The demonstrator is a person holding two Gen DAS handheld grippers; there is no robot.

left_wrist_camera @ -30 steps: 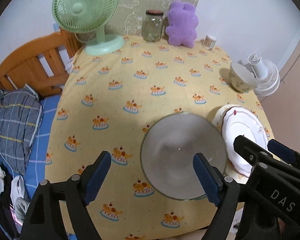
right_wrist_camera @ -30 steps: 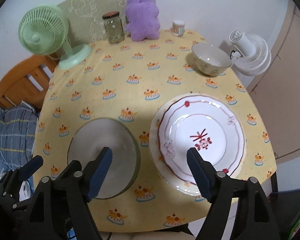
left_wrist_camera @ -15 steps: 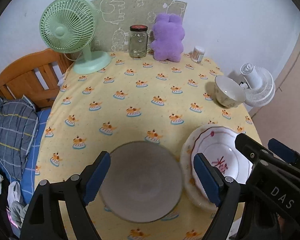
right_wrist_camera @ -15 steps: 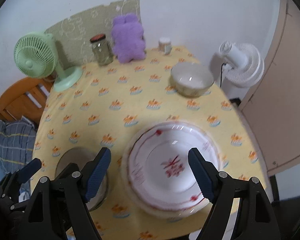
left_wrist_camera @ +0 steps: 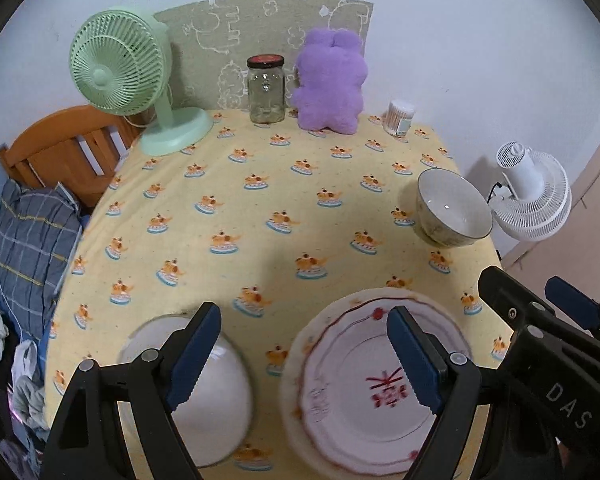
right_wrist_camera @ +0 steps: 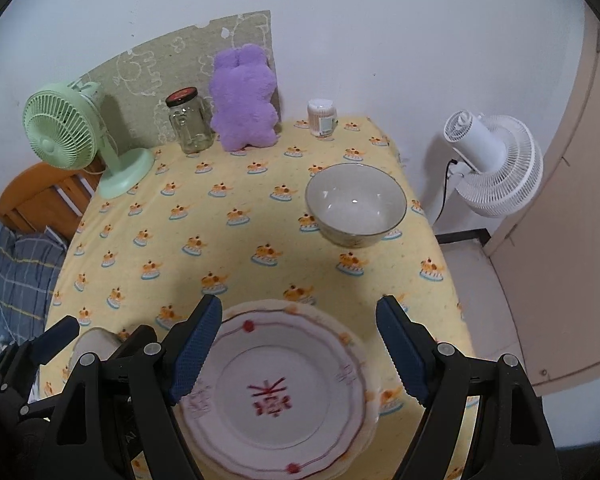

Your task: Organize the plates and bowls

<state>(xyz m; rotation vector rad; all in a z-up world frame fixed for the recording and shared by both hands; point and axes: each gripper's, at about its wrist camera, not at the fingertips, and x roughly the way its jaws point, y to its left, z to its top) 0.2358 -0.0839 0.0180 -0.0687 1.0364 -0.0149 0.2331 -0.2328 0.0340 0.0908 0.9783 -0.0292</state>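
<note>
Yellow cloth printed with cartoon dogs covers the surface (left_wrist_camera: 260,216) where both hand-held grippers, the left (left_wrist_camera: 304,354) and the right (right_wrist_camera: 298,350), have drawn back toward its near edge with jaws spread and nothing between them. The red-trimmed plate (right_wrist_camera: 284,392) lies at that near edge with the grey bowl (left_wrist_camera: 204,392) just to its left, while the ceramic bowl (right_wrist_camera: 356,204) sits beyond the plate. Nothing looks stacked yet, so the sorting likely remains ahead.

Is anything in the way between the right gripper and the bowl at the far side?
Nothing visible. Between the open right gripper and the bowl lies only bare tablecloth. The plate sits right under the gripper, not in its path.
</note>
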